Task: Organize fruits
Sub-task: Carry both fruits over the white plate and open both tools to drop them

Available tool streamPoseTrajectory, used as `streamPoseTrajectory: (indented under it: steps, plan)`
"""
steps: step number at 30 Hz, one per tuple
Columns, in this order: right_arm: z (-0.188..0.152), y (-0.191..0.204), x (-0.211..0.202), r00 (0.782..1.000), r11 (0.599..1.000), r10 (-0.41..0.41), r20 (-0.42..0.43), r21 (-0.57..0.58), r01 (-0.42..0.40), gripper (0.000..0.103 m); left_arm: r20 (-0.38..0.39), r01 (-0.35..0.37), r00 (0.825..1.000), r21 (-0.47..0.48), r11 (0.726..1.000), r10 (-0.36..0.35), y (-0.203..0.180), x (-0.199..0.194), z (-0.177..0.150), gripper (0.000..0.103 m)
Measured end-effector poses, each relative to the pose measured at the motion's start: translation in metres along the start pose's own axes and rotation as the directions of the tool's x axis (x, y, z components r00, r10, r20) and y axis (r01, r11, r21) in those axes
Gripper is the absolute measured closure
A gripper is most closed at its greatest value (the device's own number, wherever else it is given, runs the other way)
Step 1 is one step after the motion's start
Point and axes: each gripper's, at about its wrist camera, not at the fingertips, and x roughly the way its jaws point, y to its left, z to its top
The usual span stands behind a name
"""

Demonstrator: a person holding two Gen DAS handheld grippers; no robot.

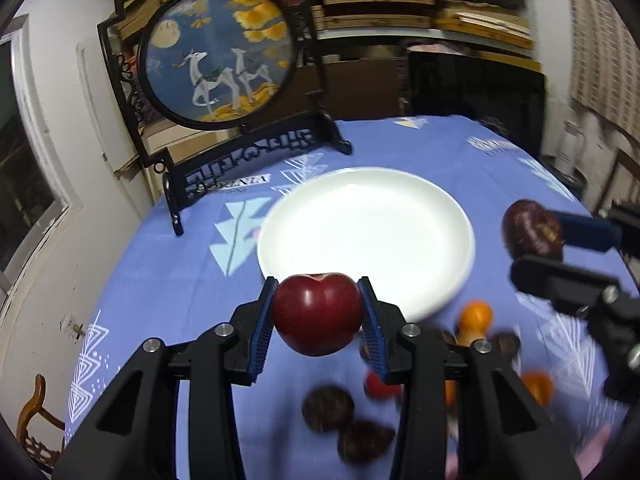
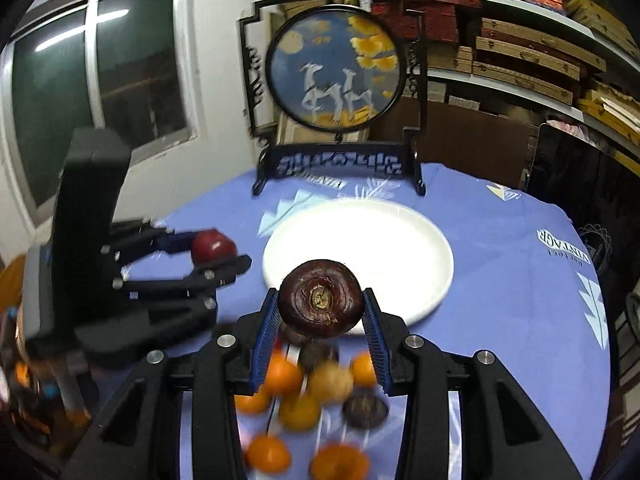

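My left gripper (image 1: 318,312) is shut on a shiny red apple (image 1: 316,314), held above the blue tablecloth just short of the white plate (image 1: 400,216). My right gripper (image 2: 320,312) is shut on a dark brown round fruit (image 2: 320,298), also in front of the white plate (image 2: 404,240), which has nothing on it. Each gripper shows in the other view: the right one with its brown fruit (image 1: 532,232) at the right edge, the left one with its apple (image 2: 212,246) at the left. Below both lie loose oranges (image 2: 284,378) and dark brown fruits (image 1: 328,408), blurred.
A black-framed round deer picture on a stand (image 1: 218,56) rises at the table's far edge behind the plate. Shelves of stacked boxes (image 2: 528,56) fill the back wall. A window (image 2: 96,80) is on the left, and a wooden chair (image 1: 36,412) stands beside the table.
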Motion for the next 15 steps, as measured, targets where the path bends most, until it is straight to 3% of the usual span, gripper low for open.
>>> streamPoseTrajectory:
  steps: [5,11,14,15]
  plan:
    - [0.024,-0.026,0.062,0.997,0.997,-0.027,-0.075,0.066,0.032,0.062,-0.041,-0.067,0.997,0.013,0.998,0.067,0.001,0.045,0.034,0.064]
    - [0.028,-0.051,0.119,0.987,0.991,-0.036,-0.156,0.124,0.055,0.062,-0.124,-0.107,0.986,0.063,0.992,0.115,-0.005,0.101,0.042,0.063]
    - [0.03,-0.055,0.138,0.983,0.99,-0.054,-0.175,0.119,0.076,0.061,-0.134,-0.125,0.982,0.088,0.988,0.137,-0.009,0.116,0.041,0.061]
    - [0.031,-0.057,0.143,0.982,0.99,-0.055,-0.179,0.122,0.078,0.061,-0.13,-0.133,0.981,0.098,0.986,0.146,-0.011,0.118,0.04,0.053]
